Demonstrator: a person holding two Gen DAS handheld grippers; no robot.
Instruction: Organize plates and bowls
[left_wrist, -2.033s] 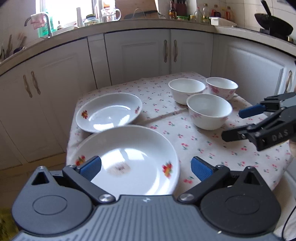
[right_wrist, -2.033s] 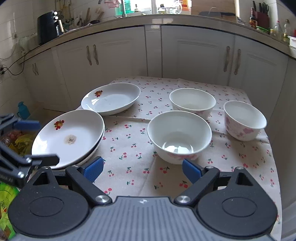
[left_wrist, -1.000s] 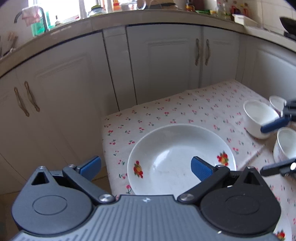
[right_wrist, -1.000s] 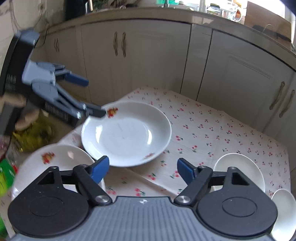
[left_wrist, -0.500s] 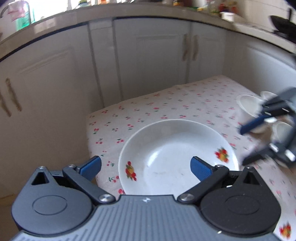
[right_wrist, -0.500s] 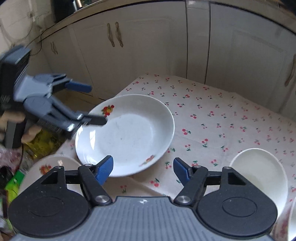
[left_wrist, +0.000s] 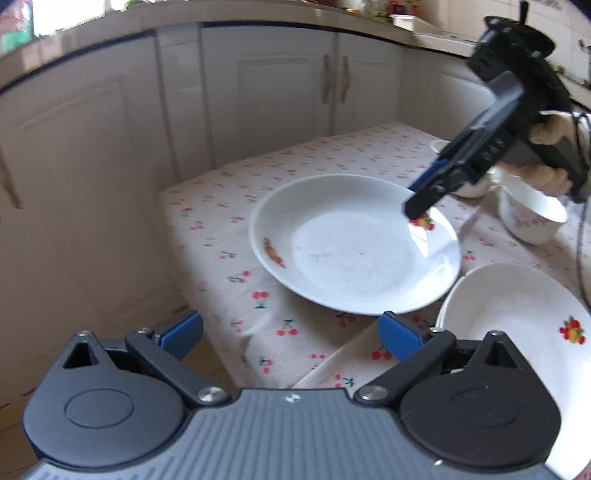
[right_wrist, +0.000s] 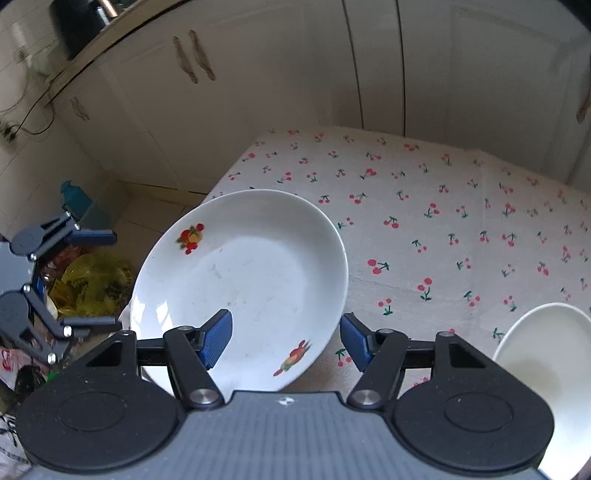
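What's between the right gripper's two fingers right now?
The near rim of the white plate sits between the right gripper's fingers, seen in the right wrist view.

Both wrist views near, angled down from opposite sides; share plate (left_wrist: 354, 243) (right_wrist: 240, 280).

A white plate (left_wrist: 354, 243) with fruit prints sits near the table's (left_wrist: 221, 221) left edge, its right rim over a second fruit-print plate (left_wrist: 517, 314). White bowls (left_wrist: 532, 218) stand toward the right edge.
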